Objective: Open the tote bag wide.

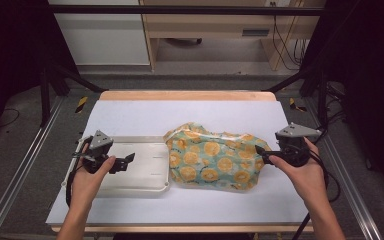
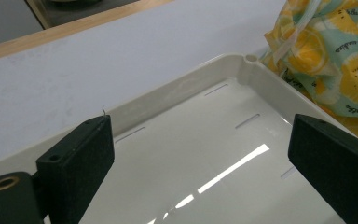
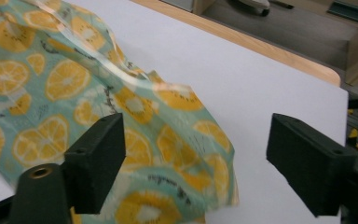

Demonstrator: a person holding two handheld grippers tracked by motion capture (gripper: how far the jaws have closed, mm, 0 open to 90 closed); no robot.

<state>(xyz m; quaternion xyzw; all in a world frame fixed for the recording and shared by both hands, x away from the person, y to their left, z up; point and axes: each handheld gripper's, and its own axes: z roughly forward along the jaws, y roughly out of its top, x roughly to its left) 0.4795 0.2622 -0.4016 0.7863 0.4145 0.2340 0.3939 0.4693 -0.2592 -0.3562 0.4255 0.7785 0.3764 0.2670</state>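
Taking the cream tray [image 1: 145, 186] as landmark, the left gripper [image 1: 128, 161] is held over its middle with jaws spread wide and nothing between them; the tray's near edge is cut off in the left gripper view. Just right of the tray, touching its right rim, the lemon-print cloth bag [image 1: 212, 157] lies flat, its long axis running left to right away from the tray. At the bag's far-from-tray end, the right gripper [image 1: 261, 151] is held released, jaws straddling the bag's corner, whose contents cannot be made out.
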